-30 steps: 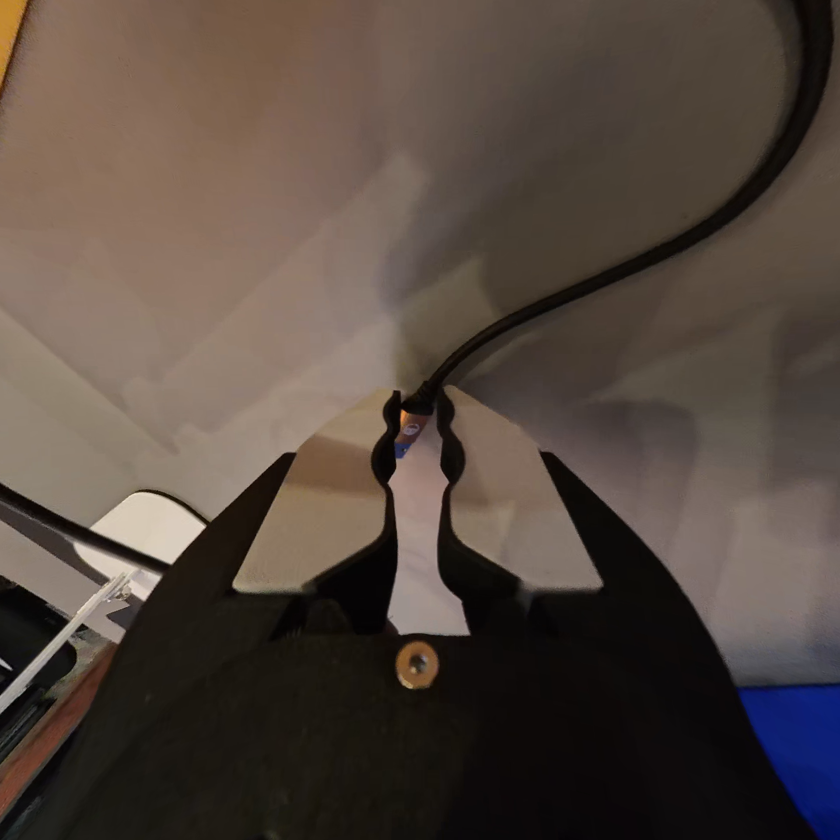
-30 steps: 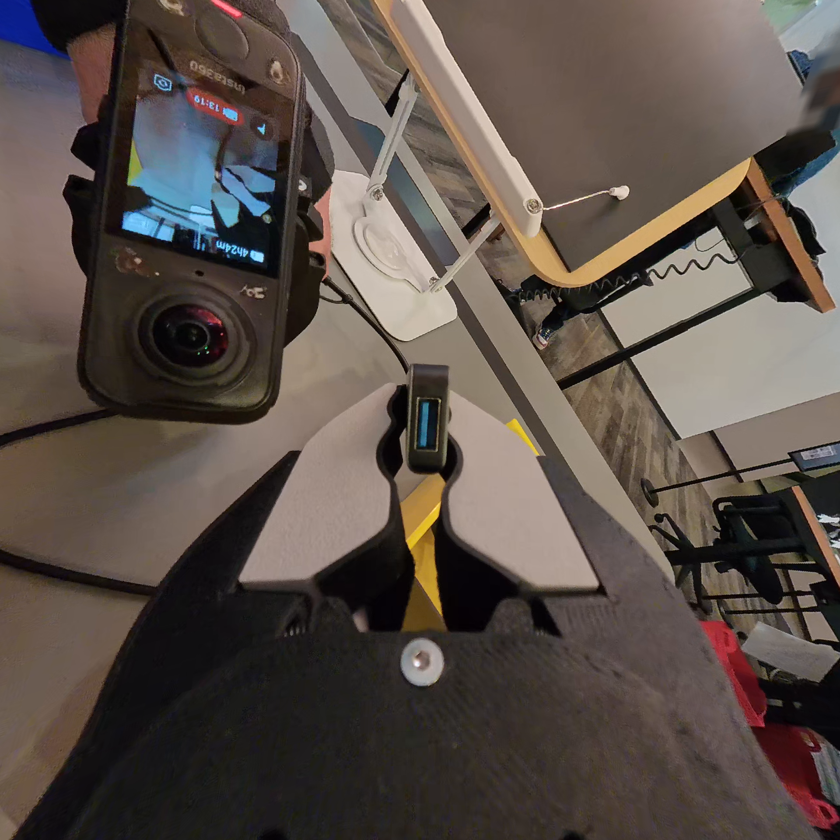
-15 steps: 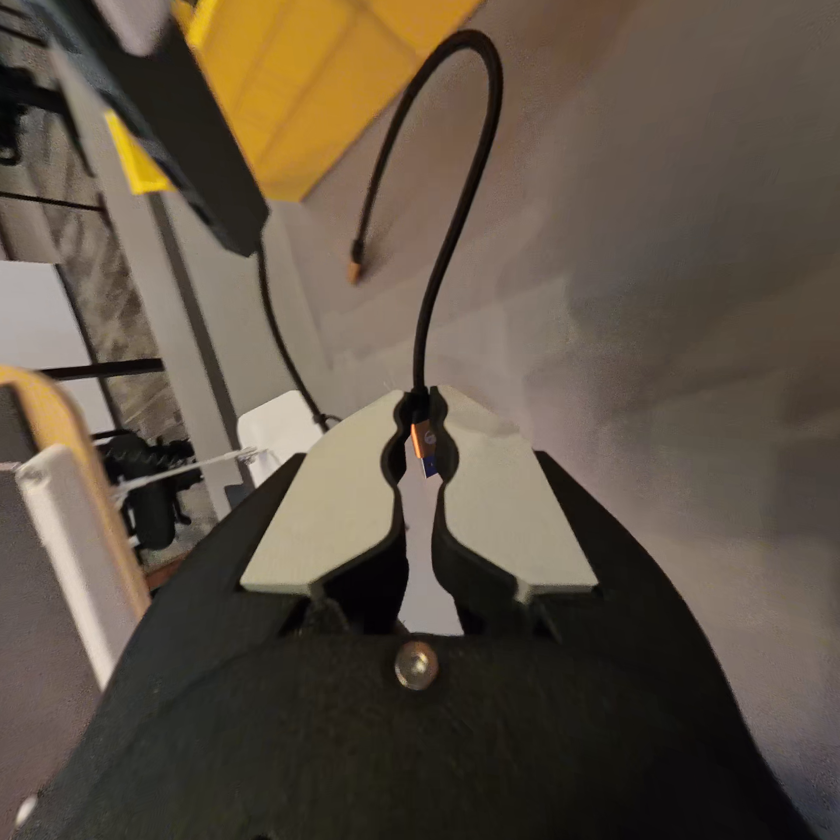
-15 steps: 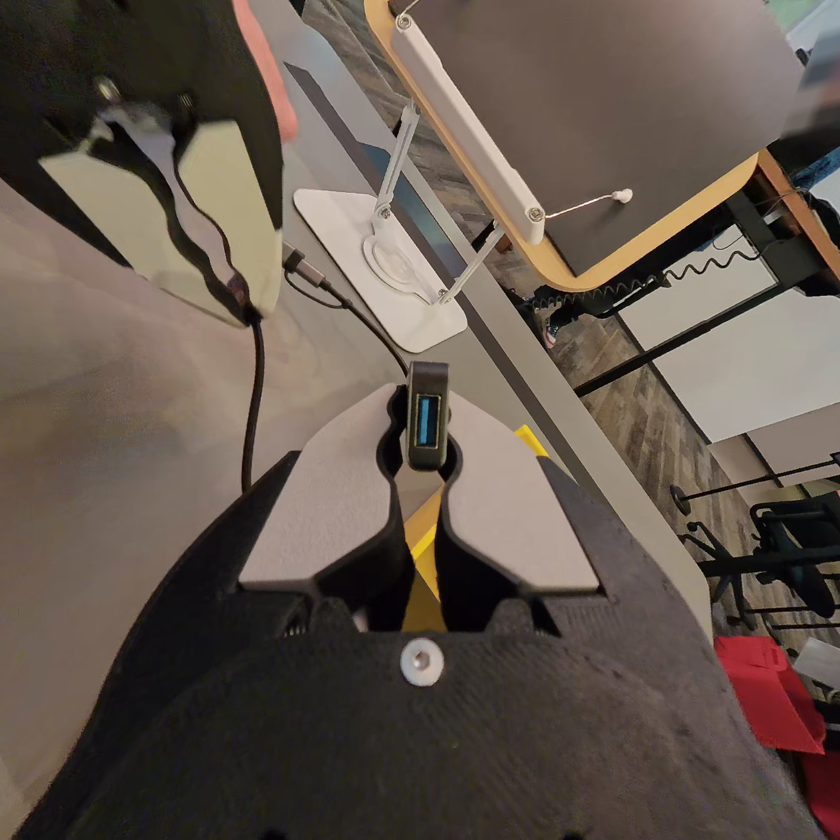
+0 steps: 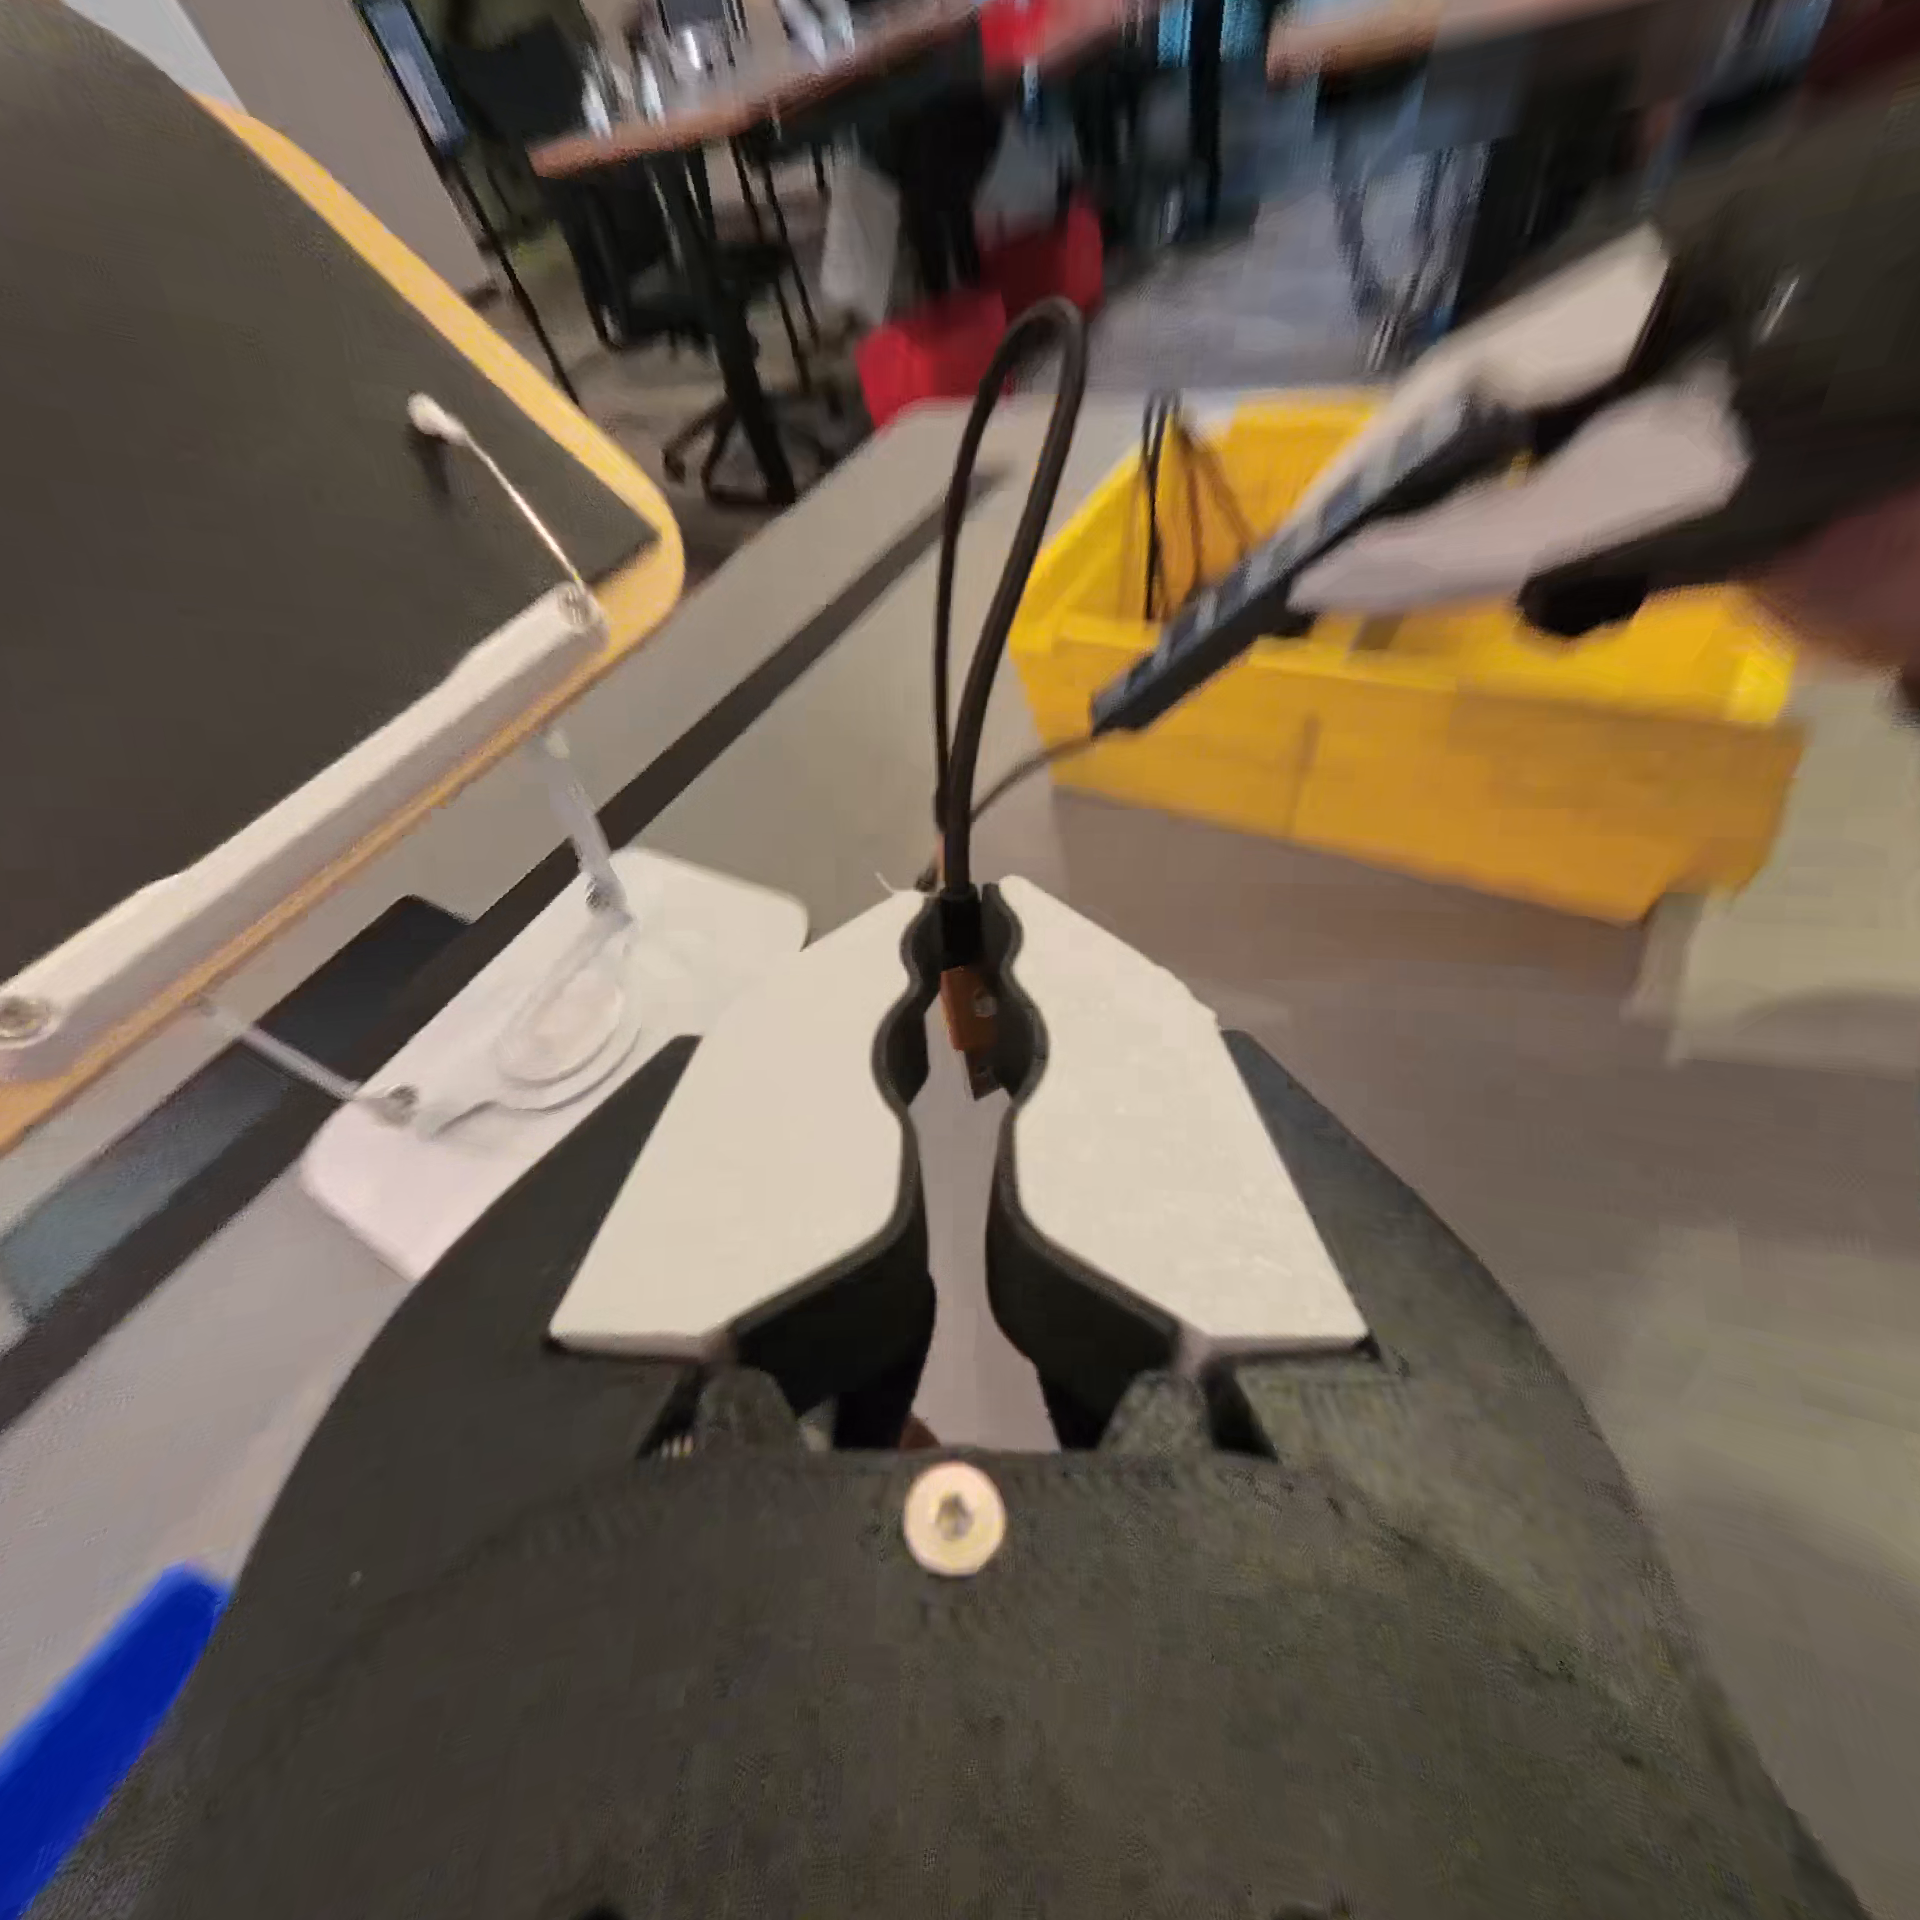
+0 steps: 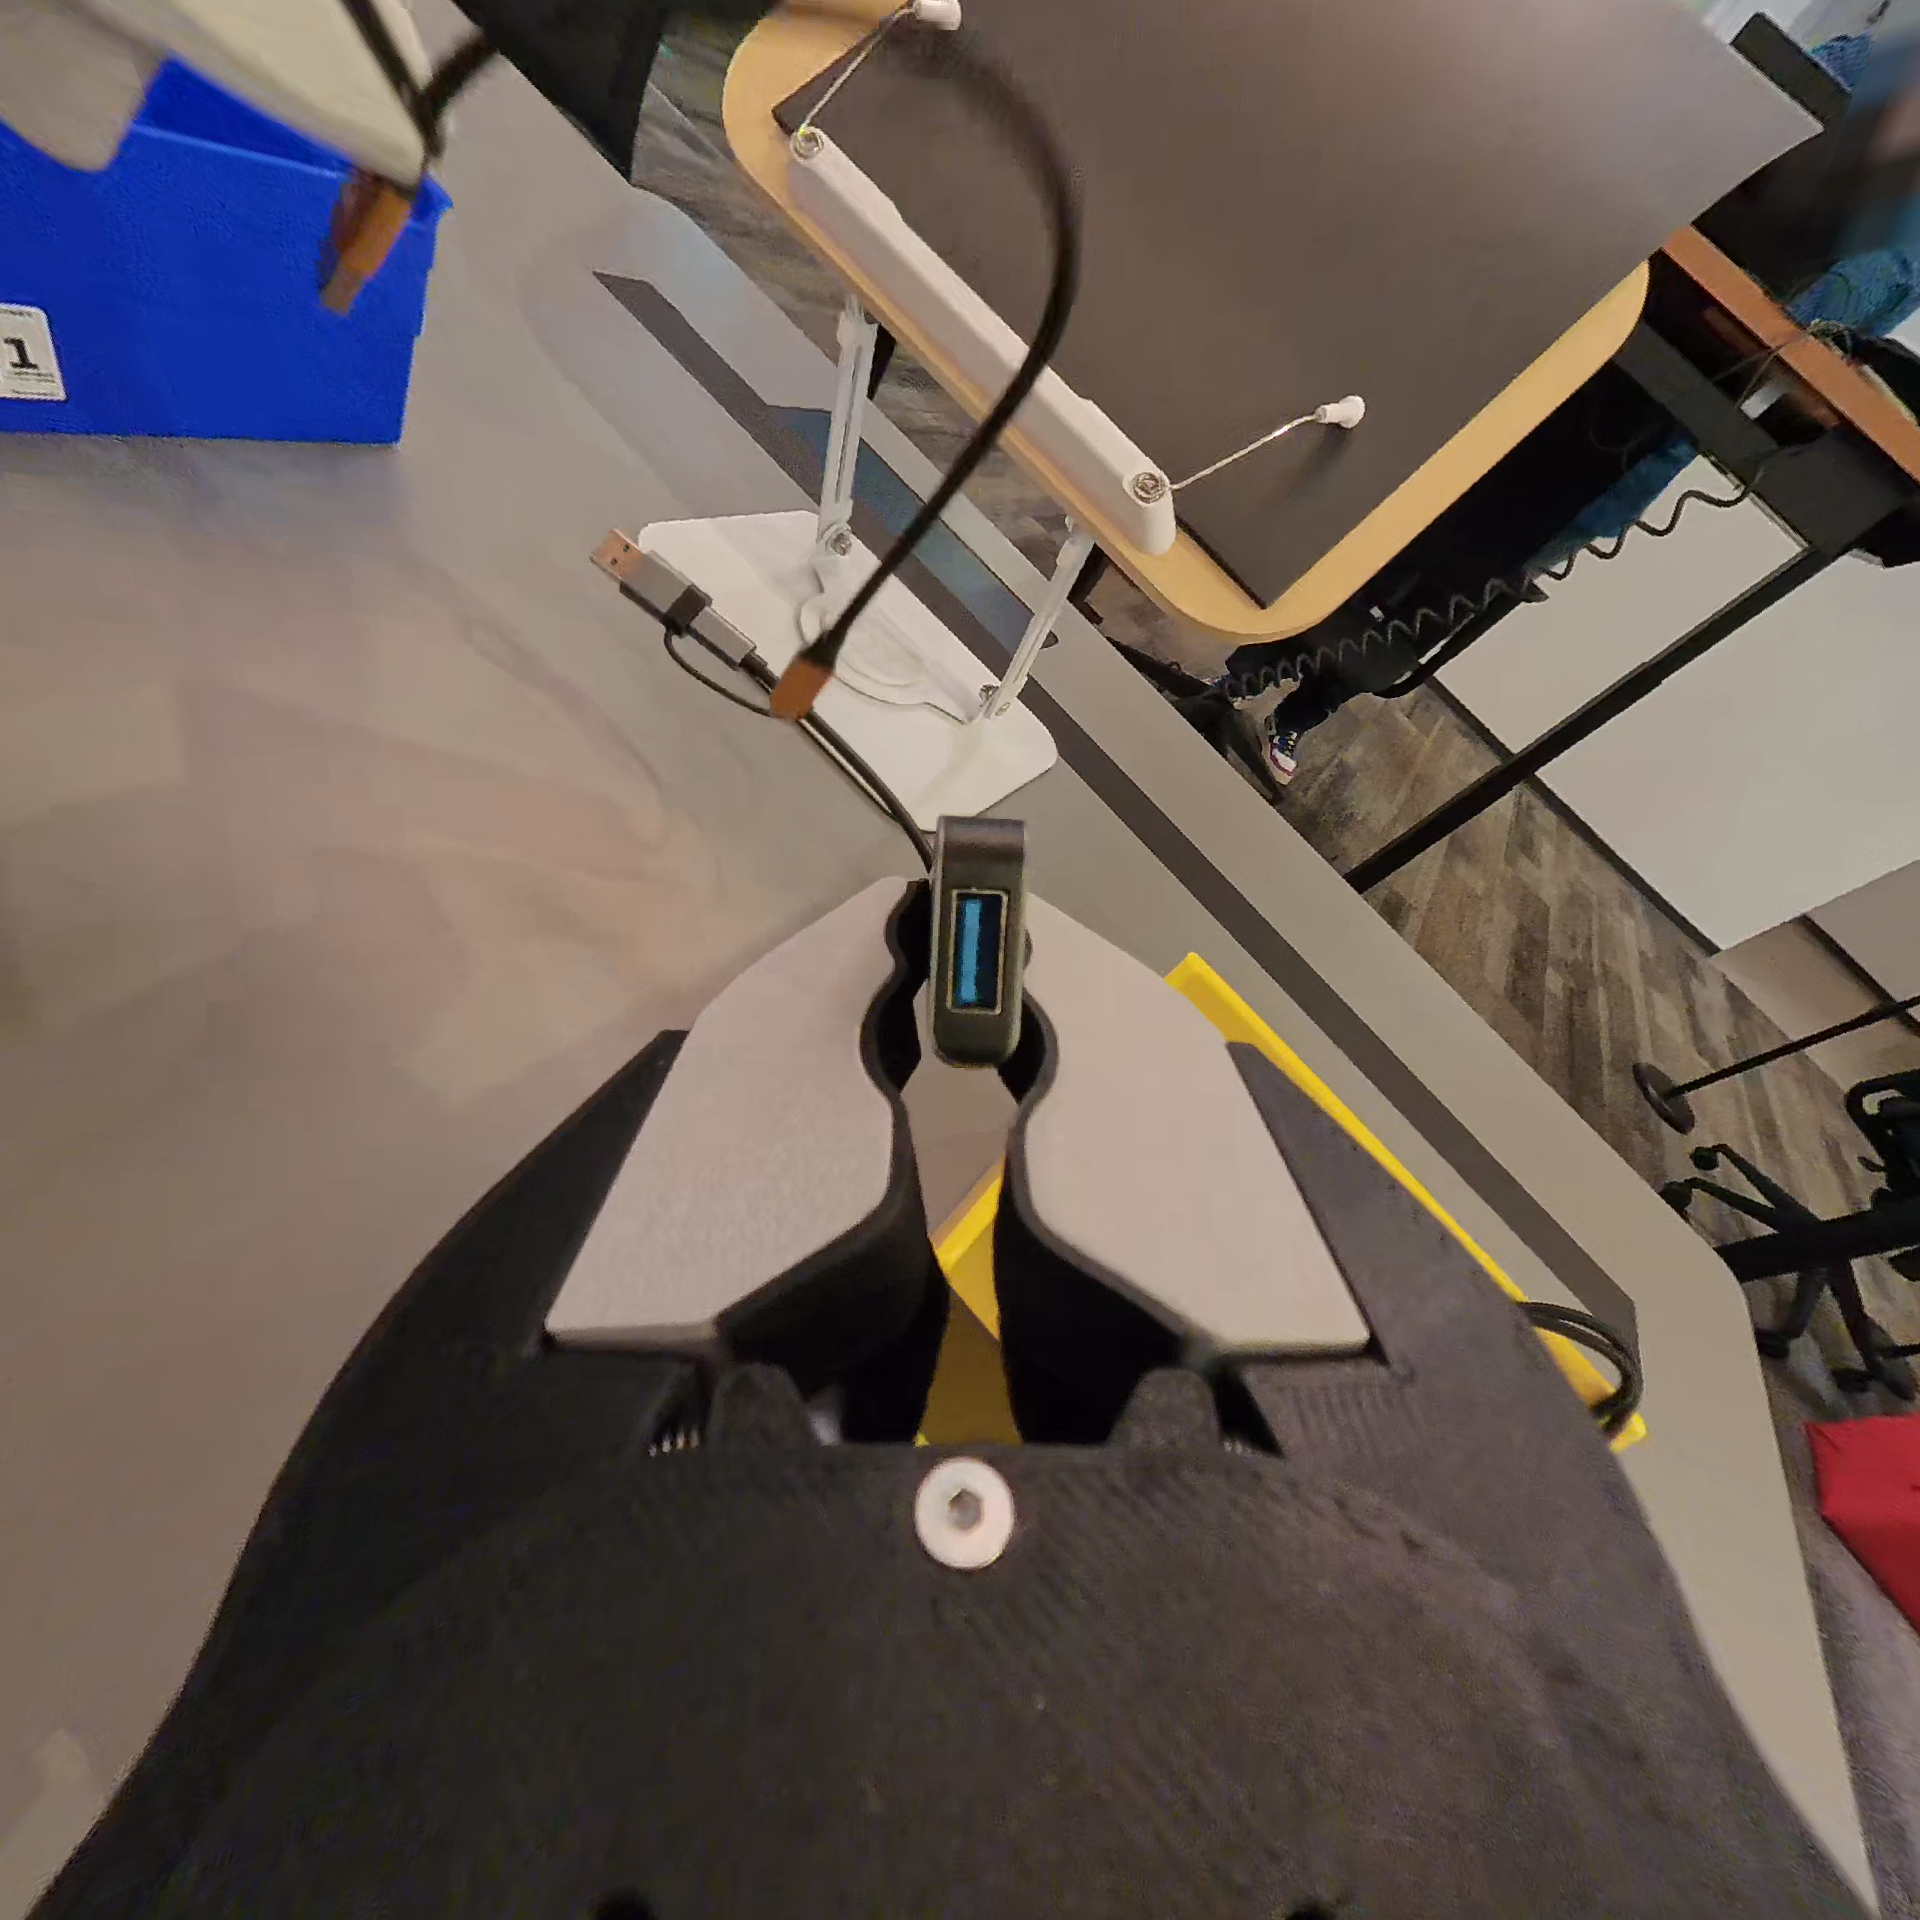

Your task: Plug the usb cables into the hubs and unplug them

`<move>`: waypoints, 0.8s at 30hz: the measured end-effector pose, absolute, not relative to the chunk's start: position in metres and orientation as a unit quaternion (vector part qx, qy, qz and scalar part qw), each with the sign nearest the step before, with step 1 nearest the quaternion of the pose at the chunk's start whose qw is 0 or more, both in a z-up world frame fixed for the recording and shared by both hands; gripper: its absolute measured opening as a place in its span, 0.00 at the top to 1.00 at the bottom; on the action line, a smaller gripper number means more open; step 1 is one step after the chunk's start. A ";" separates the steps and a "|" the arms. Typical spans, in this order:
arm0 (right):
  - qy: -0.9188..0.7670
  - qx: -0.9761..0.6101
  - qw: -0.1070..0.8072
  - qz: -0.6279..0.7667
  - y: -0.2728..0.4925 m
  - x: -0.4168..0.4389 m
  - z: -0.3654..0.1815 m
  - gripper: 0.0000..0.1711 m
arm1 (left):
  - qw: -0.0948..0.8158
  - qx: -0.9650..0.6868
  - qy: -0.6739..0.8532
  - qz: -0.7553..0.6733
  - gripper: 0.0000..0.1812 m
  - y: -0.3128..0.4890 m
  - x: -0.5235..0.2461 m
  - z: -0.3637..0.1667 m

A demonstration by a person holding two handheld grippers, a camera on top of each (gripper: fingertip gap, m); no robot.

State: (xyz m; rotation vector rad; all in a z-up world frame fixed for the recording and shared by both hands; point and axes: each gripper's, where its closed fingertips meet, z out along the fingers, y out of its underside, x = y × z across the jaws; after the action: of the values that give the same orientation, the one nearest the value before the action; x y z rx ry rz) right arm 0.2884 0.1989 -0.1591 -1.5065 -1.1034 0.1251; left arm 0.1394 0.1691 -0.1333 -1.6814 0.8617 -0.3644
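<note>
Plug (image 5: 971, 1023) sits pinched in the left gripper (image 5: 961, 935), its metal end pointing back toward the camera, while the right gripper (image 6: 971, 935) clamps the hub (image 6: 977, 940), port facing rearward, both well apart.

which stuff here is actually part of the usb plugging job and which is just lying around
In the job:
- left gripper, shut on the black usb cable
- right gripper, shut on the black hub
- hub's own grey plug on the table

Just lying about:
- yellow bin
- blue bin
- white stand
- red object
</note>
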 end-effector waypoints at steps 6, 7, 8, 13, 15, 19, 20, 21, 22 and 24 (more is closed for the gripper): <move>-0.493 -0.633 0.594 0.063 0.190 0.276 -0.160 0.94 | 0.646 -0.648 0.217 -0.340 0.96 0.160 0.167 -0.085; -0.498 -0.626 0.596 0.064 0.188 0.273 -0.160 0.94 | 0.651 -0.638 0.205 -0.358 0.96 0.158 0.175 -0.081; -0.503 -0.620 0.598 0.066 0.186 0.271 -0.159 0.94 | 0.654 -0.630 0.197 -0.371 0.96 0.157 0.184 -0.078; -0.527 -0.595 0.603 0.069 0.174 0.256 -0.160 0.94 | 0.658 -0.593 0.139 -0.443 0.96 0.162 0.213 -0.069; -0.530 -0.587 0.607 0.075 0.171 0.252 -0.158 0.94 | 0.654 -0.585 0.127 -0.463 0.96 0.163 0.222 -0.074; -0.521 -0.585 0.614 0.097 0.168 0.249 -0.154 0.94 | 0.649 -0.582 0.115 -0.476 0.96 0.166 0.231 -0.087; -0.519 -0.584 0.616 0.104 0.167 0.249 -0.153 0.94 | 0.651 -0.582 0.109 -0.475 0.96 0.168 0.230 -0.088; -0.518 -0.583 0.617 0.108 0.167 0.249 -0.152 0.94 | 0.652 -0.580 0.103 -0.476 0.96 0.168 0.228 -0.088; -0.517 -0.582 0.619 0.110 0.166 0.248 -0.151 0.94 | 0.652 -0.577 0.100 -0.482 0.96 0.168 0.228 -0.088; -0.514 -0.579 0.622 0.118 0.165 0.247 -0.149 0.94 | 0.654 -0.580 0.099 -0.475 0.96 0.169 0.229 -0.090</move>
State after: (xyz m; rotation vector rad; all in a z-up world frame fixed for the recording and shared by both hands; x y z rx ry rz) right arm 0.2469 0.1649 -0.1487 -1.3301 -1.1812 0.2705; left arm 0.2294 0.1685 -0.0905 -1.3162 0.2243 -1.0765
